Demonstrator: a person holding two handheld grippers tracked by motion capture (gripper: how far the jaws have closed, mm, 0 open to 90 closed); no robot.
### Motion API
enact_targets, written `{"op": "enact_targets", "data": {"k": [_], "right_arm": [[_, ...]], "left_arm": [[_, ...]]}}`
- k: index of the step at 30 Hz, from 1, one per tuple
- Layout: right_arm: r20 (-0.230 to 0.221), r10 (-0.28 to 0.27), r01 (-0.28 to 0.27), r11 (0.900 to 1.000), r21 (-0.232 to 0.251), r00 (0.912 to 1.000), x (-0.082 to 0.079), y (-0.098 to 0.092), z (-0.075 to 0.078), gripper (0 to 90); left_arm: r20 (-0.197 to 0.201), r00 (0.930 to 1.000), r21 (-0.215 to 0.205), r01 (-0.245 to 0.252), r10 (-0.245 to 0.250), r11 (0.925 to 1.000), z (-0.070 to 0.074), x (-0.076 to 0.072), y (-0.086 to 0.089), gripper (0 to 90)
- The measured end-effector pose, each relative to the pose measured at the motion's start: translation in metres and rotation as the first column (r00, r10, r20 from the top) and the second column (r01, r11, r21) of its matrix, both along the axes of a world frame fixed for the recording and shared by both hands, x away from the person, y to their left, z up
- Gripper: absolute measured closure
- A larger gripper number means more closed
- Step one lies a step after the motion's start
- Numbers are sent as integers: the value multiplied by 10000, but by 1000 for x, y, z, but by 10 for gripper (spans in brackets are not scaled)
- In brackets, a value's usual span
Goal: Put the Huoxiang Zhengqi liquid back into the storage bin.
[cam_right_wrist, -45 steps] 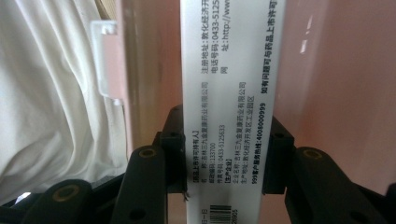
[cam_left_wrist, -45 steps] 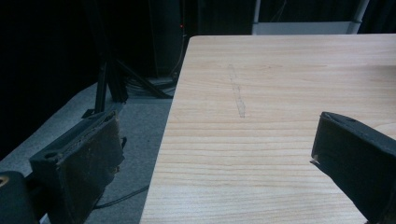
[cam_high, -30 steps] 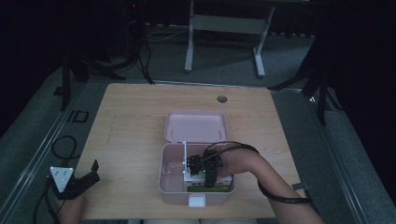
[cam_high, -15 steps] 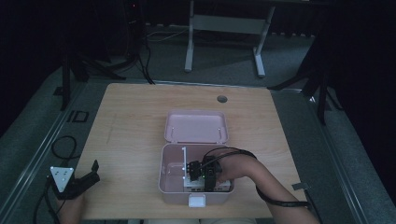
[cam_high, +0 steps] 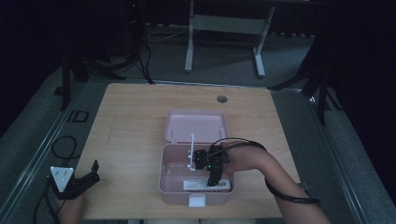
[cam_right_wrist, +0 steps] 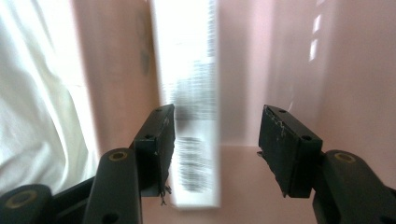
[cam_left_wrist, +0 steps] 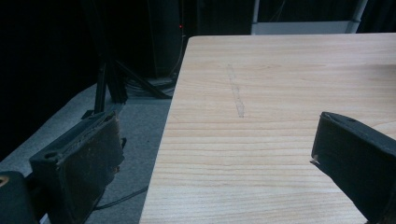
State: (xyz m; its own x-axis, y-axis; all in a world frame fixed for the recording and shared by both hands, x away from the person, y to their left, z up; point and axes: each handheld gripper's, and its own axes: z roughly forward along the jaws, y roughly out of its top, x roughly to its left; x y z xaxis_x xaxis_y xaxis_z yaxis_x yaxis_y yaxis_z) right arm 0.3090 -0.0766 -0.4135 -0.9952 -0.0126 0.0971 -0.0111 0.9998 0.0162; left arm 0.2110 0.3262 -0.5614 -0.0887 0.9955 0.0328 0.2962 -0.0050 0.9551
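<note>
Reaching down into the pink box (cam_high: 173,161), the right claw (cam_high: 214,179) hangs with its jaws apart, gripping nothing. A white packet (cam_right_wrist: 194,93) with blurred print lies on the box floor along its near wall, passing between those jaws close to one of them. The box stands open near the middle of the tabletop (cam_high: 130,126), its lid (cam_high: 196,126) flat behind it. Well left of the box, the left claw (cam_high: 88,175) rests wide open and empty at the tabletop's near corner.
</note>
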Motion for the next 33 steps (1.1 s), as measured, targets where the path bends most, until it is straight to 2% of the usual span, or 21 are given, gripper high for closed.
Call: {"op": "enact_targets", "data": {"k": [3, 4, 5, 8, 10, 11, 15, 16, 17, 18, 20, 21, 22, 23, 25, 26, 27, 28, 29, 30, 33], "right_arm": [[187, -211, 199, 9976, 656, 9996, 3, -8, 15, 372], [187, -211, 199, 9976, 656, 9996, 3, -8, 15, 372], [284, -481, 447, 9929, 1105, 9984, 6, -15, 24, 306], [457, -709, 621, 9834, 1703, 9964, 8, -26, 33, 195], [425, -821, 723, 9784, 1938, 9957, 9, -30, 36, 175], [460, -1004, 860, 9651, 2473, 9939, 11, -42, 44, 134], [970, -1385, 991, 9380, 3322, 9856, 15, -65, 55, 130], [970, -1385, 991, 9380, 3322, 9856, 15, -65, 55, 130], [1589, -1791, 1089, 9213, 3733, 9709, 18, -79, 59, 131], [1700, -1941, 1167, 9162, 3833, 9661, 20, -83, 59, 132], [1898, -2327, 1348, 8965, 4220, 9538, 23, -96, 58, 133], [1807, -2627, 1588, 8803, 4470, 9478, 25, -105, 57, 133], [1807, -2627, 1588, 8803, 4470, 9478, 25, -105, 57, 133], [1828, -2959, 1775, 8590, 4802, 9376, 27, -117, 53, 133], [1990, -3312, 1919, 8397, 5080, 9223, 29, -127, 48, 133], [1953, -3460, 2047, 8330, 5140, 9177, 30, -131, 45, 133], [1953, -3460, 2047, 8330, 5140, 9177, 30, -131, 45, 133], [2318, -3837, 2084, 8136, 5428, 8939, 32, -140, 37, 133], [2352, -3943, 2137, 8085, 5483, 8884, 33, -143, 35, 132], [2402, -4140, 2215, 7963, 5629, 8780, 33, -148, 31, 132], [2251, -4710, 2529, 7501, 6111, 8530, 37, -162, 20, 132]], "left_arm": [[8, 10000, 8, -19, 19, 10000, 0, 0, 0, 21], [8, 10000, 8, -19, 19, 10000, 0, 0, 0, 22], [11, 10000, 22, -28, 28, 10000, 0, 0, 0, 21], [21, 10000, 19, -31, 31, 10000, 0, 0, 0, 21], [22, 10000, 23, -31, 31, 10000, 0, 0, 0, 21], [22, 10000, 24, -37, 37, 10000, 0, 0, 0, 21], [34, 10000, 27, -48, 48, 10000, 0, 0, 0, 21], [34, 10000, 27, -48, 48, 10000, 0, 0, 0, 21], [44, 10000, 32, -55, 55, 10000, 0, 0, 0, 21], [51, 10000, 36, -54, 54, 10000, 0, 0, 0, 21], [48, 10000, 32, -50, 50, 10000, 0, 0, -1, 21], [45, 10000, 34, -52, 52, 10000, 0, 0, -1, 21], [45, 10000, 34, -52, 52, 10000, 0, 0, -1, 21], [38, 10000, 47, -50, 50, 10000, 0, 0, -1, 21], [37, 10000, 42, -60, 60, 10000, 0, 0, -1, 21], [23, 10000, 39, -52, 52, 10000, 0, 0, -1, 21], [23, 10000, 39, -52, 52, 10000, 0, 0, -1, 21], [26, 10000, 32, -57, 57, 10000, 0, 0, -1, 21], [31, 10000, 33, -55, 55, 10000, 0, 0, -1, 21], [31, 10000, 37, -58, 57, 10000, 0, 0, -1, 21], [32, 10000, 37, -51, 51, 10000, 0, 0, -1, 22]]}}
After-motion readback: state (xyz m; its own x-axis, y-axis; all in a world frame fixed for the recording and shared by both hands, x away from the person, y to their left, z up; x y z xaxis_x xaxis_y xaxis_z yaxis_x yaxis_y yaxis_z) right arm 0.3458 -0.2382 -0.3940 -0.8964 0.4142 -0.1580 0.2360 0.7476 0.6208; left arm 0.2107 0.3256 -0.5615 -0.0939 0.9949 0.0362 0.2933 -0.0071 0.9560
